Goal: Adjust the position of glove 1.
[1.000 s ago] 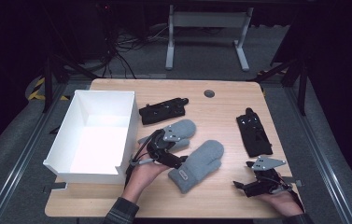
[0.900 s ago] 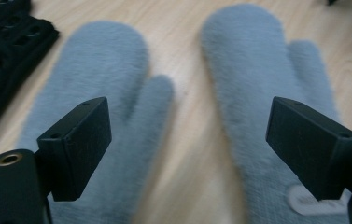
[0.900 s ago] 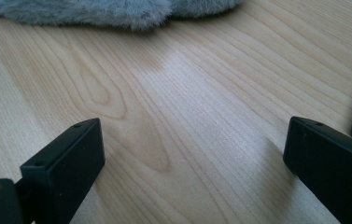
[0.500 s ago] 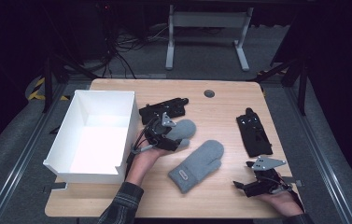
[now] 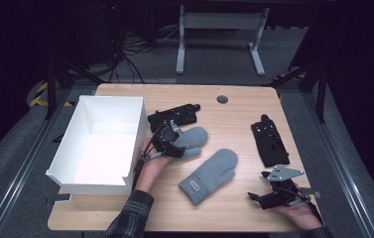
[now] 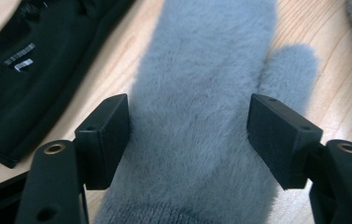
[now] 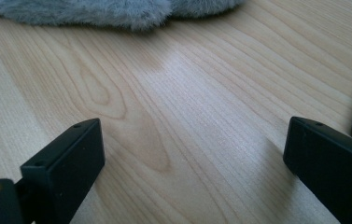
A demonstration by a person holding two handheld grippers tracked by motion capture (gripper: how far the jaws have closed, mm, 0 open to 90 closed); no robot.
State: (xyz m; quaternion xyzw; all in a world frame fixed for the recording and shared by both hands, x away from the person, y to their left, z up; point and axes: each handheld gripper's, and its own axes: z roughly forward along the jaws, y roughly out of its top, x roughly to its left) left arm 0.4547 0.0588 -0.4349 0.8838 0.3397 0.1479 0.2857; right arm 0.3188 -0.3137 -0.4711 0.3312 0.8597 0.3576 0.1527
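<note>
Pale wood table (image 5: 234,111) bare along the far edge and between the right gripper (image 5: 274,194) and the near edge. Fuzzy grey mitten (image 6: 201,116) under the left gripper (image 5: 167,144), jaws spread either side of the cuff end, not pinching. Second grey mitten (image 5: 209,176) mid-table. White box (image 5: 70,144) at left. Black gloves (image 5: 174,116) (image 5: 270,144) flat. Right jaws wide apart over bare wood.
</note>
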